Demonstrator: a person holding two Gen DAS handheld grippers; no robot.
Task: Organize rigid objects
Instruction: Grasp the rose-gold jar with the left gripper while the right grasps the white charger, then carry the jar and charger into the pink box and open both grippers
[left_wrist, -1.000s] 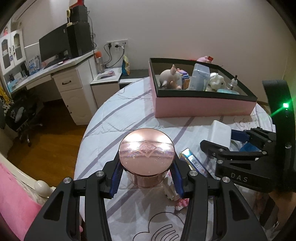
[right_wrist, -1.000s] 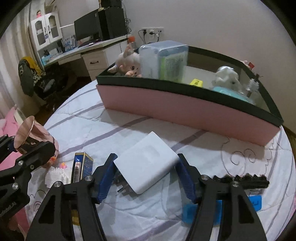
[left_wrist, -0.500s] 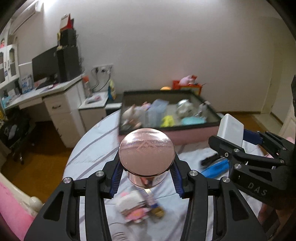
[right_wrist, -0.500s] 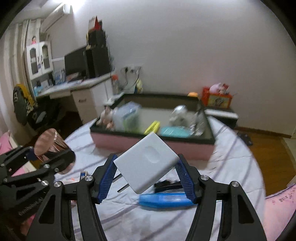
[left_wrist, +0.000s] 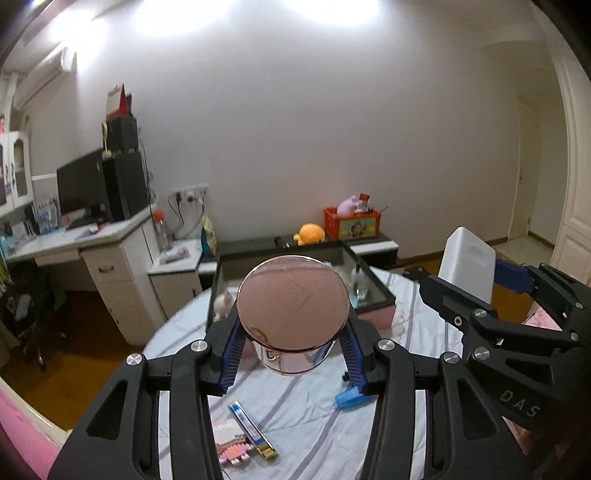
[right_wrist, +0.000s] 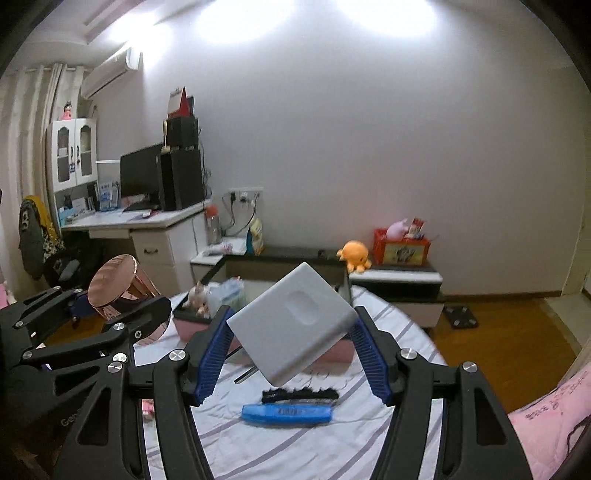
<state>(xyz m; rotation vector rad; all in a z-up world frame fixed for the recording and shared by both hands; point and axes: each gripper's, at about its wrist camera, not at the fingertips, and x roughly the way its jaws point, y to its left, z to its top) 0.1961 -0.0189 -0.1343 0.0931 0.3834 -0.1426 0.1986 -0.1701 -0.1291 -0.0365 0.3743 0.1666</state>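
Observation:
My left gripper (left_wrist: 293, 354) is shut on a jar with a rose-gold lid (left_wrist: 293, 309) and holds it high above the bed; the jar also shows in the right wrist view (right_wrist: 116, 290). My right gripper (right_wrist: 291, 354) is shut on a white charger block (right_wrist: 291, 326) with prongs below it, also held up in the air; the block shows in the left wrist view (left_wrist: 467, 267). The pink box with a dark rim (left_wrist: 373, 312) lies ahead and below, holding a plush toy (right_wrist: 197, 295) and other items.
On the striped bedsheet (left_wrist: 306, 417) lie a blue comb (right_wrist: 286, 413), a black comb (right_wrist: 299, 395), a small blue-and-gold box (left_wrist: 253, 430) and a pink toy-brick figure (left_wrist: 231, 445). A desk with a monitor (left_wrist: 79, 192) stands at left, a low cabinet (right_wrist: 395, 282) behind the box.
Both grippers lifted their objects off the bed and rose high; the views tilted up from the sheet to the room. The pink box now looks farther and lower.

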